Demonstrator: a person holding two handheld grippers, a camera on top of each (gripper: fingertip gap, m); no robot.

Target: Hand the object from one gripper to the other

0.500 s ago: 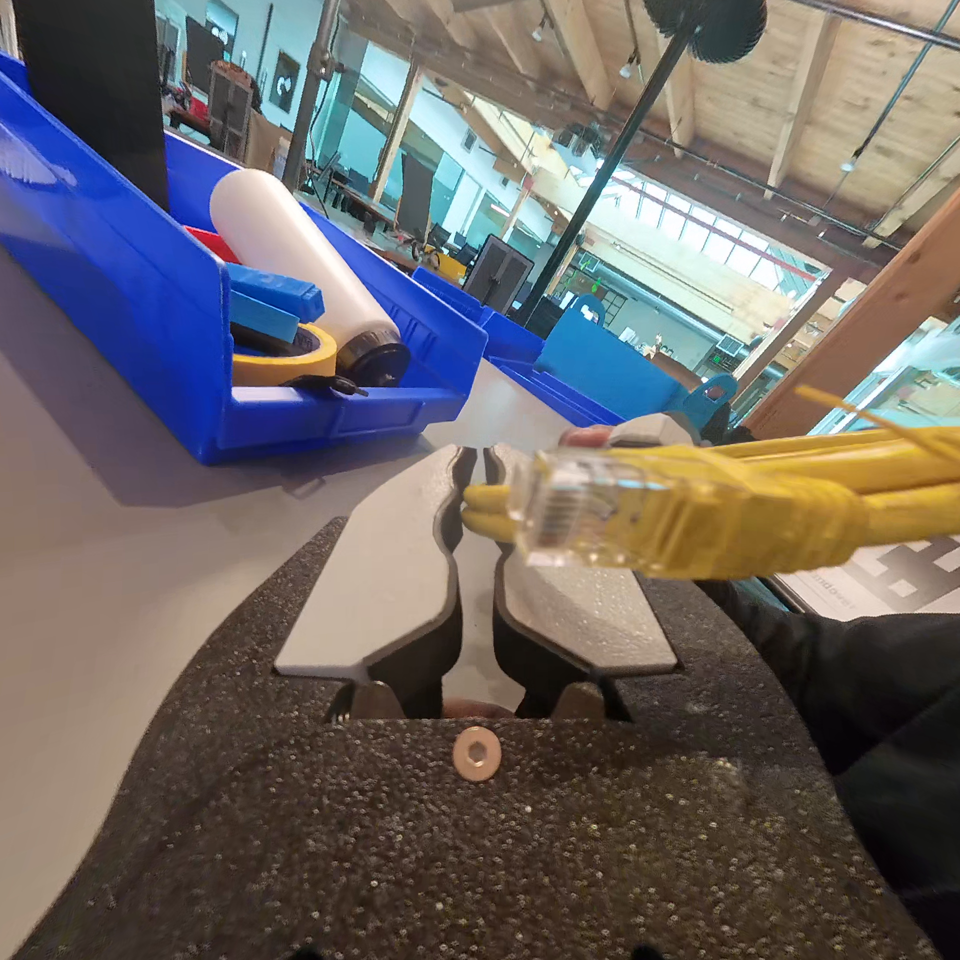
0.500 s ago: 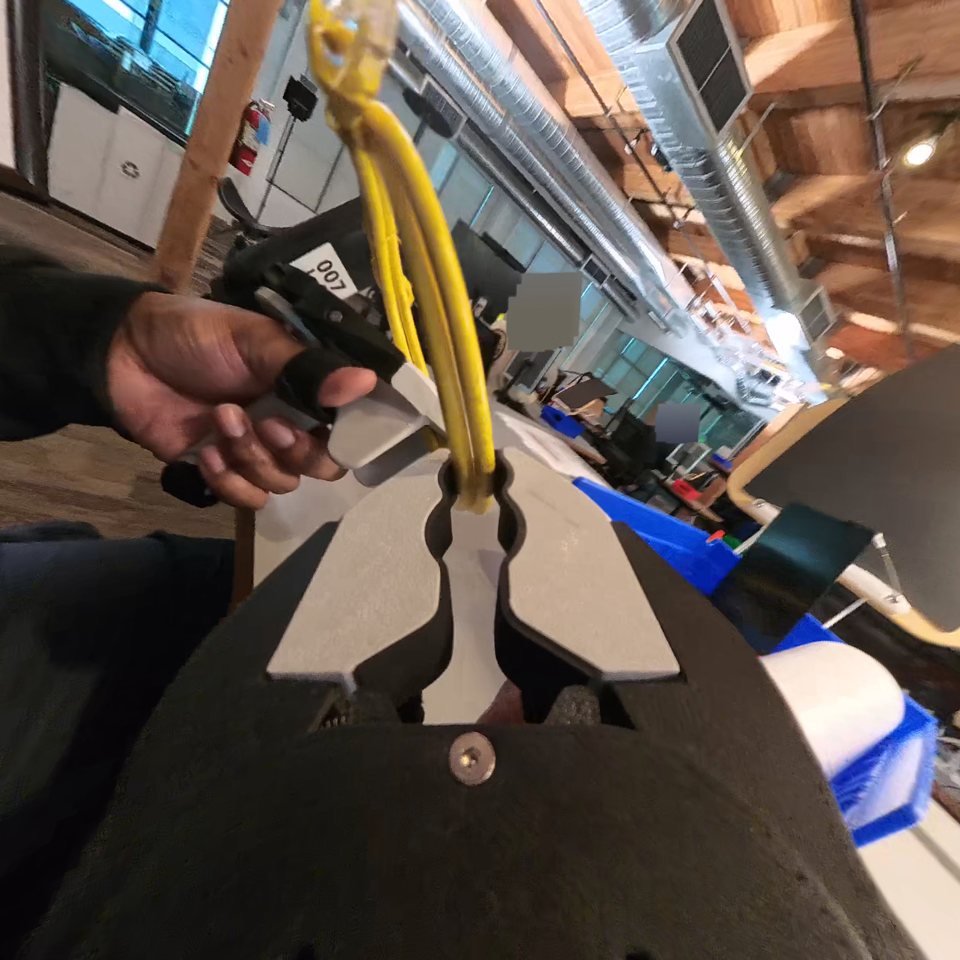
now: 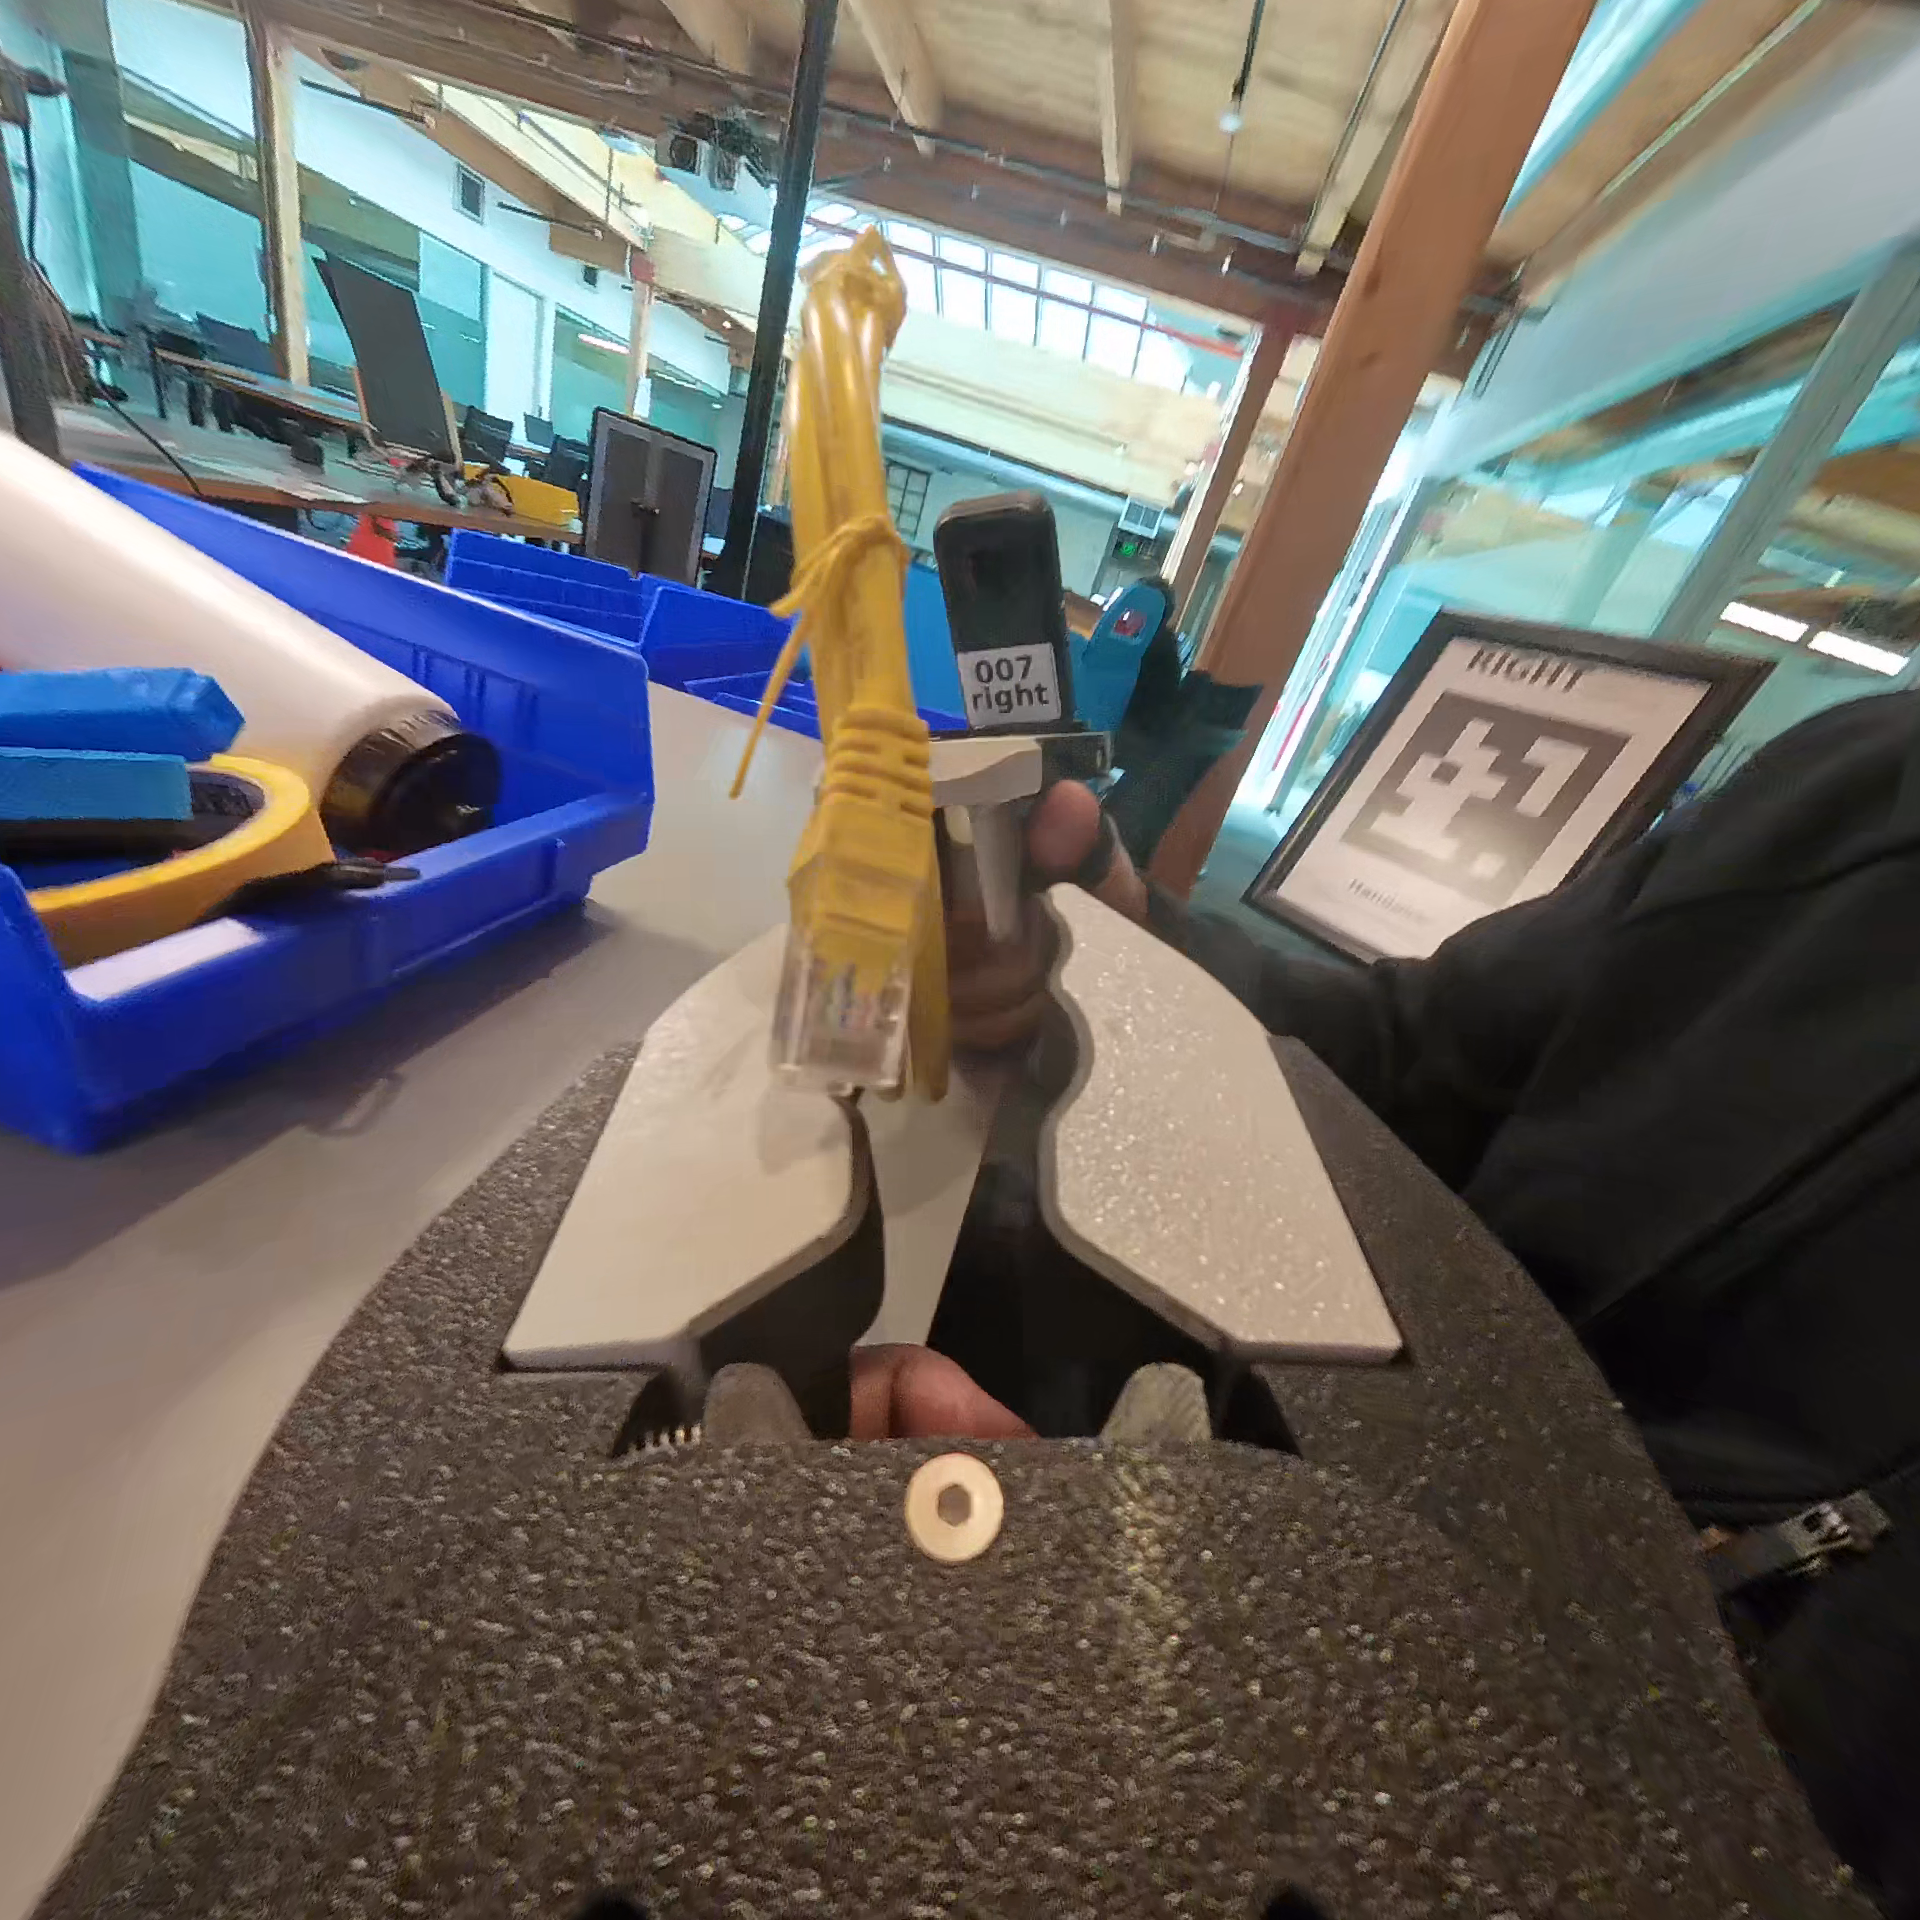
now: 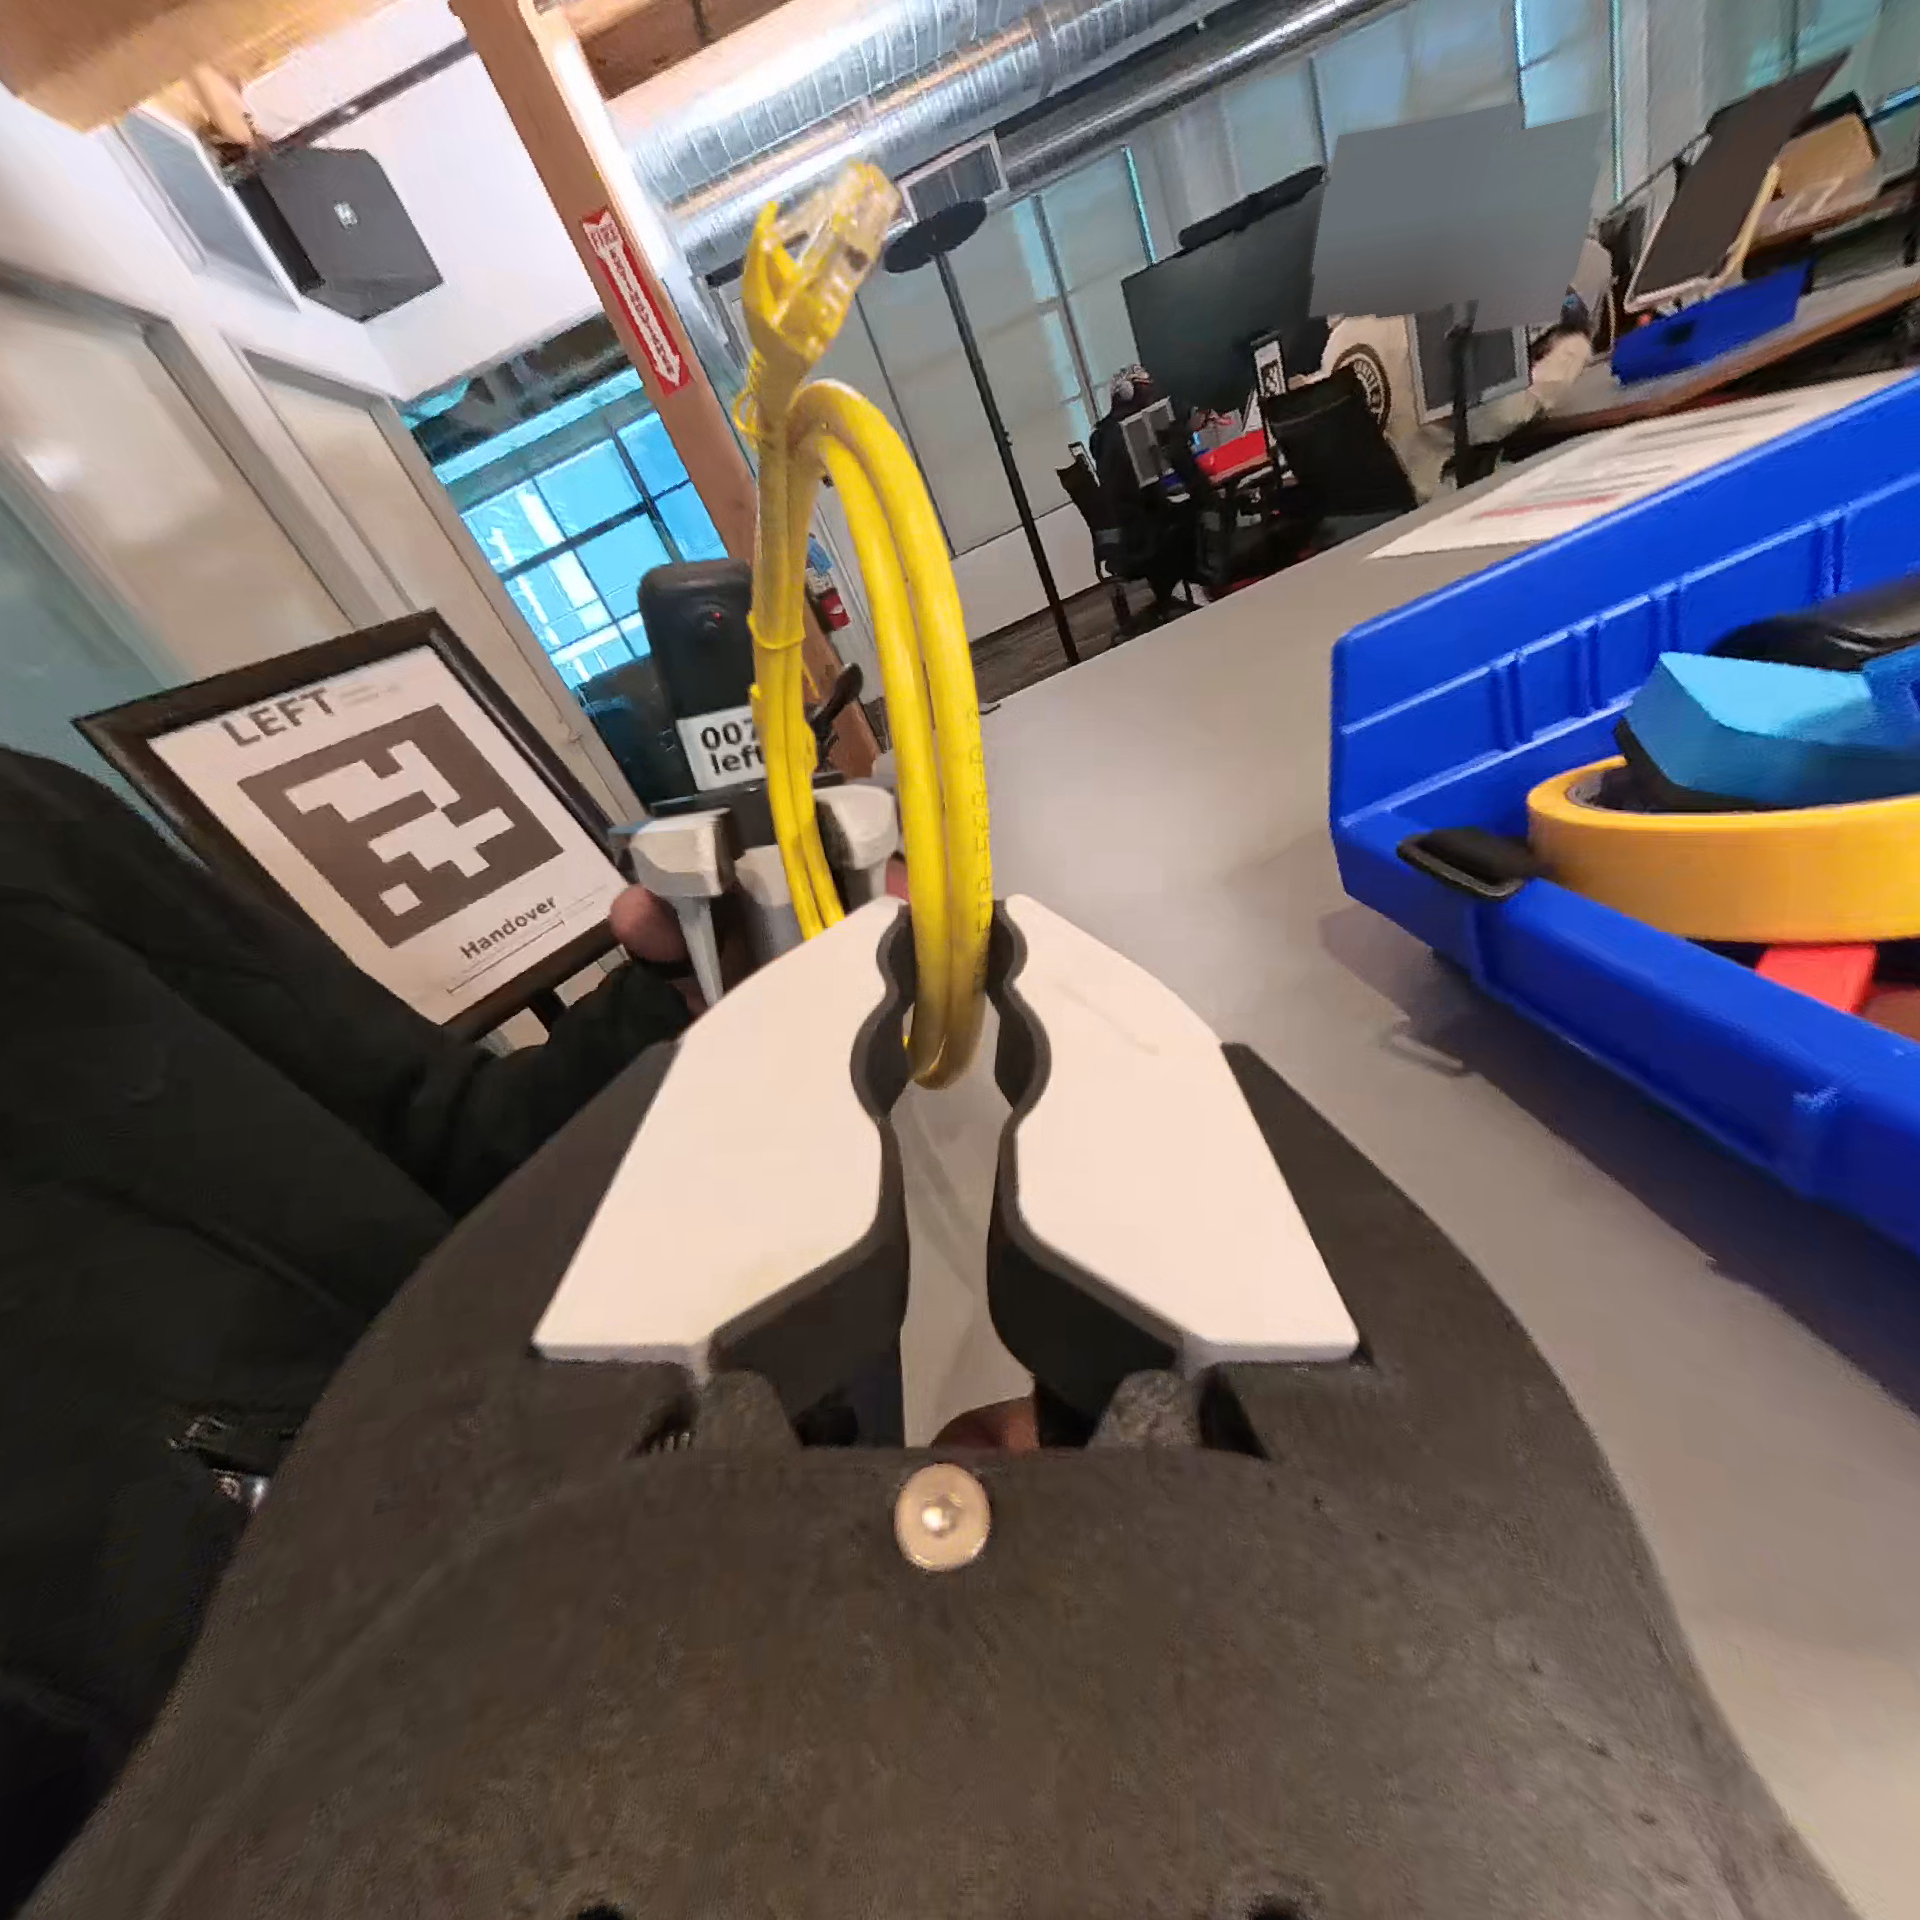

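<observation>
Right wrist view: right gripper [image 4: 951, 997] pinching yellow cable [image 4: 940, 727]. Left gripper [image 3: 961, 1049] spread wide, waiting. Should be squeezing cable before right lets go.

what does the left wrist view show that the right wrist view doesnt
Only the left wrist view shows the white cylinder in the bin, the clear plug hanging in front of the open left tool, and the right tool's front. Only the right wrist view shows the right tool's fingers clamped on the cable's loop and a red block. Both show the yellow cable, blue bin and yellow tape roll.
</observation>
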